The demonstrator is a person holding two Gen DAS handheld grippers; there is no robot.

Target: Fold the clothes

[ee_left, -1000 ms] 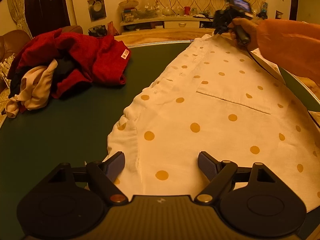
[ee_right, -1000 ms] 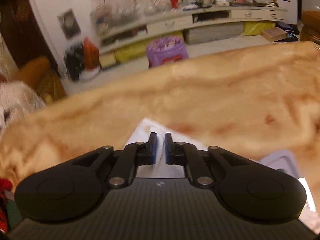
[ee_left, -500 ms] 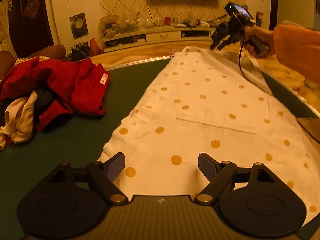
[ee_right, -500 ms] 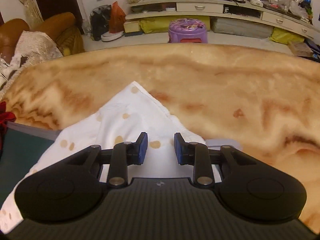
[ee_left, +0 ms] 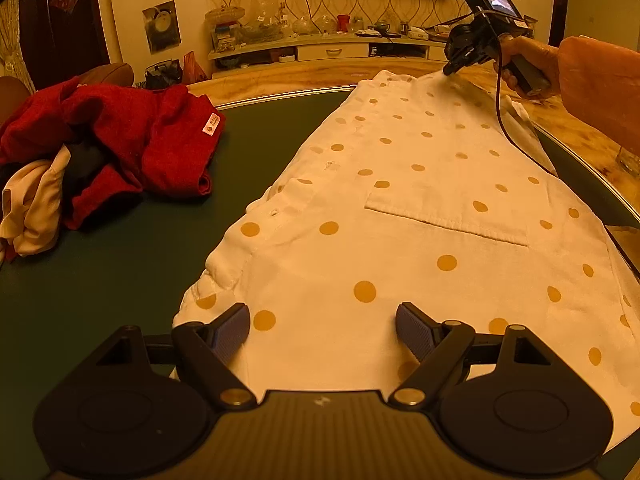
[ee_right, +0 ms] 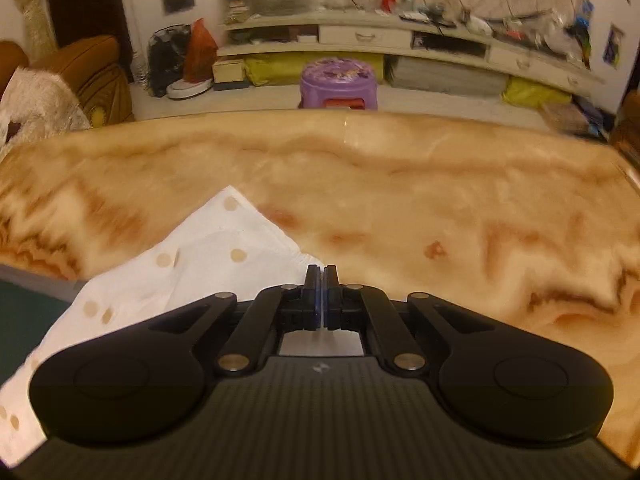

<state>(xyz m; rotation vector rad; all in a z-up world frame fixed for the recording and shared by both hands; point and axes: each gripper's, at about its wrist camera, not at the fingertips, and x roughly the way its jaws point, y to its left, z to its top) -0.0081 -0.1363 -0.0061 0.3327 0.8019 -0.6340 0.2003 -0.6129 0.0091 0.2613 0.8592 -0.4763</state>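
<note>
Room: a living room with a patterned wall, a long low shelf unit (ee_left: 328,46) crowded with glassware at 12 o'clock, and a purple stool (ee_right: 338,84) on the floor in front of it.
Table: a marbled tan table (ee_right: 440,200) carrying a dark green mat (ee_left: 120,248), which serves as the folding surface.
Polka-dot shirt: the white polka-dot shirt (ee_left: 400,208) lies spread flat along the mat from 6 o'clock up to 1 o'clock in the left wrist view, pocket side up; its far end runs off the mat onto the marbled top. It looks laid out to be folded next.
Waiting pile: a red garment (ee_left: 132,140) heaped on a cream garment (ee_left: 32,204) at 9 to 10 o'clock, well apart from the shirt, probably parked there for later turns.
Left gripper: the left gripper (ee_left: 322,326) hangs over the shirt's near hem with its jaws spread wide and nothing clamped, seemingly lined up to take that edge.
Right gripper: the right gripper (ee_left: 448,71), in a hand (ee_left: 520,56) with an orange sleeve, sits at 1 o'clock at the shirt's far corner. Its jaws have just been closing and now meet, pinching the cloth edge, judging by the fabric running under the fingertips.
</note>
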